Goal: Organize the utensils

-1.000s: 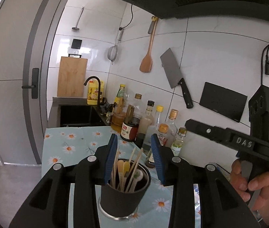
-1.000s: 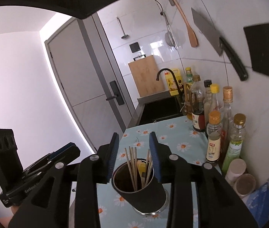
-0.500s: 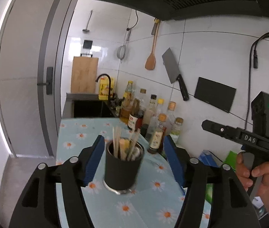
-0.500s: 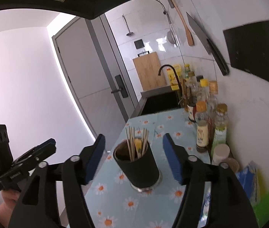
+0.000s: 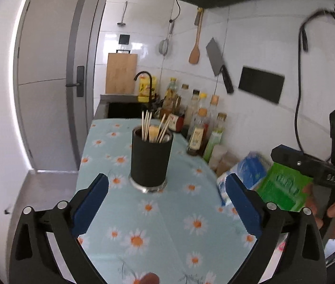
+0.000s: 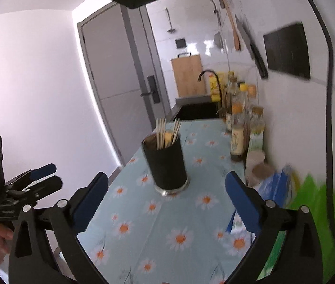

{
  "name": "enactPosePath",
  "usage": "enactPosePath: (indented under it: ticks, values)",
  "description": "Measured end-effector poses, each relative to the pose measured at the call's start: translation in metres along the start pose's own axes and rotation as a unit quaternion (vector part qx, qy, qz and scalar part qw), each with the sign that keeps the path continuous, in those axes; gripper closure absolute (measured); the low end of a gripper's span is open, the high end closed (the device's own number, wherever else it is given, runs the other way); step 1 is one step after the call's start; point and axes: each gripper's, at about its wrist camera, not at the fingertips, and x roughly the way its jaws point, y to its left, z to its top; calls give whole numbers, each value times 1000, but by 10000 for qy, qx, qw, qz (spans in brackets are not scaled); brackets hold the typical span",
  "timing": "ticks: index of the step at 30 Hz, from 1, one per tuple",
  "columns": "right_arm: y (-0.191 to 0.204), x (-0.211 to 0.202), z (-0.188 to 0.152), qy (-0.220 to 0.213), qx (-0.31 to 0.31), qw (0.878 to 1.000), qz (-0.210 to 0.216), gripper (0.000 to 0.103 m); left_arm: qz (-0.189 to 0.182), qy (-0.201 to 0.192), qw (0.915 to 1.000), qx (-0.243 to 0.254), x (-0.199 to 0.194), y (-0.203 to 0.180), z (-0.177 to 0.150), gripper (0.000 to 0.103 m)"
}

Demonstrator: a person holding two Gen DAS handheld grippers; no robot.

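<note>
A black utensil holder stands upright on the daisy-print counter, filled with wooden chopsticks and a pale wooden utensil. It also shows in the right wrist view. My left gripper is wide open and empty, drawn back in front of the holder. My right gripper is also wide open and empty, a little short of the holder. Each gripper appears in the other's view: the right one at the right edge, the left one at the left.
A row of sauce bottles lines the tiled wall. Blue and green packets lie at the right. A sink with a black tap is at the far end. A cleaver and a wooden spatula hang on the wall.
Both grippers have opened wide and pulled back from the utensil holder, which they were close around a second ago. The holder stays on the counter.
</note>
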Motion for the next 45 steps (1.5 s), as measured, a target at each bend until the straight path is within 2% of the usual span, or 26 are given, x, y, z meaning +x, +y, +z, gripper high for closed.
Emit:
enactPosePath:
  ticks: [3,6,13,19,24,28,45]
  values:
    - [1,-6,-19,102,-32,9999,-32,5,85,95,9999,112,-8,-11,-18,7]
    - [2,-13,-36,231,-11,9996,-131,5,89,286,9996,0,-11,-17,-35,7]
    - [2,-25,-62,469,113,9988,-130,5,16,521,9986,-74,-21,-32,-68,7]
    - [9,-30,-80,578,-66,9981,-220,5,65,672,9977,-92,-24,-33,-88,7]
    - [13,-25,-89,808,-38,9964,-239,5,84,723,9973,-83,-28,-31,-97,7]
    - [20,-26,-94,818,-142,9961,-295,5,91,818,9963,-236,-26,-25,-102,7]
    - [29,-23,-104,925,70,9950,-367,5,34,938,9954,-205,-29,-18,-107,7]
